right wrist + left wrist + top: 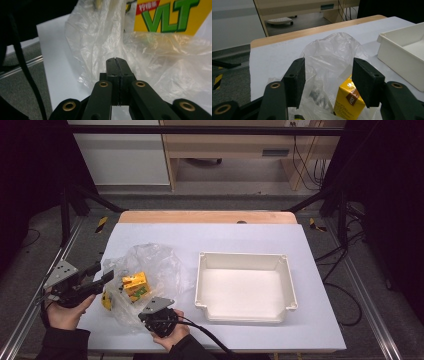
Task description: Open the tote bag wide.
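The right gripper [116, 60] sits closest to the lens in its own view, its two black jaws pressed flat together with no gap, the tips resting against the crumpled clear plastic bag [160, 65]. Whether a fold of the film is caught between the closed jaws cannot be told. Just beyond, inside the bag, a yellow carton [172, 17] shows green lettering and a red strip.

From the high view, the right hand [172, 332] comes in at the bottom edge, palm curled round the right gripper [150, 312], which points away from the person toward the near edge of the bag [150, 262]. The left hand [67, 312] enters at the lower left with the wrist over the table's left edge, holding the left gripper [107, 276] angled toward the right, at the bag's left side.

In the left gripper view, its jaws stand wide apart, gripping nothing, and frame the bag [332, 57] and the yellow carton [348, 100] inside it.

The bag lies on the left half of the white table top [225, 237], the carton [135, 285] near its middle. An off-white tray [245, 287] stands just right of the bag.
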Available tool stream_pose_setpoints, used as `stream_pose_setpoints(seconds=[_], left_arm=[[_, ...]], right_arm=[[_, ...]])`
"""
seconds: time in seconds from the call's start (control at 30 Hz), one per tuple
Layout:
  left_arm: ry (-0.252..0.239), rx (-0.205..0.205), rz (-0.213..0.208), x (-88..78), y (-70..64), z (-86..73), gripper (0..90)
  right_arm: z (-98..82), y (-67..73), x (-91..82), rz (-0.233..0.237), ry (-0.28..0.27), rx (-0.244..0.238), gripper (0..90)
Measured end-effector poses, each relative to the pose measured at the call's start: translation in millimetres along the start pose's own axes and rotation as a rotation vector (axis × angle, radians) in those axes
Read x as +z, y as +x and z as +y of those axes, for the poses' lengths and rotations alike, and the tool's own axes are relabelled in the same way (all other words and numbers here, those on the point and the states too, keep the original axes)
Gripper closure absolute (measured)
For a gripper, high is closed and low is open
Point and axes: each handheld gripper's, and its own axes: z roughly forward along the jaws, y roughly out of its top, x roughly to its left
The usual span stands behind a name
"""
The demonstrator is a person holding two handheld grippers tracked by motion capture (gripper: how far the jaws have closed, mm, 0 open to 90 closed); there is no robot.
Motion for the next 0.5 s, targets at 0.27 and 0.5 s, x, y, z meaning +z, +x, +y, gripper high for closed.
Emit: stream_pose_setpoints(seconds=[0.27,0.5], left_arm=[[0.003,0.02,-0.014,1.7,-5.6,0.2,43.7],[0.009,0.018,-0.014,2.2,-4.0,-1.7,43.1]], right_arm=[[-6.3,-2.7,13.0,-0.021,0.058,0.004,85.2],[-7.2,-1.1,17.1,-0.033,0.086,-0.005,85.8]])
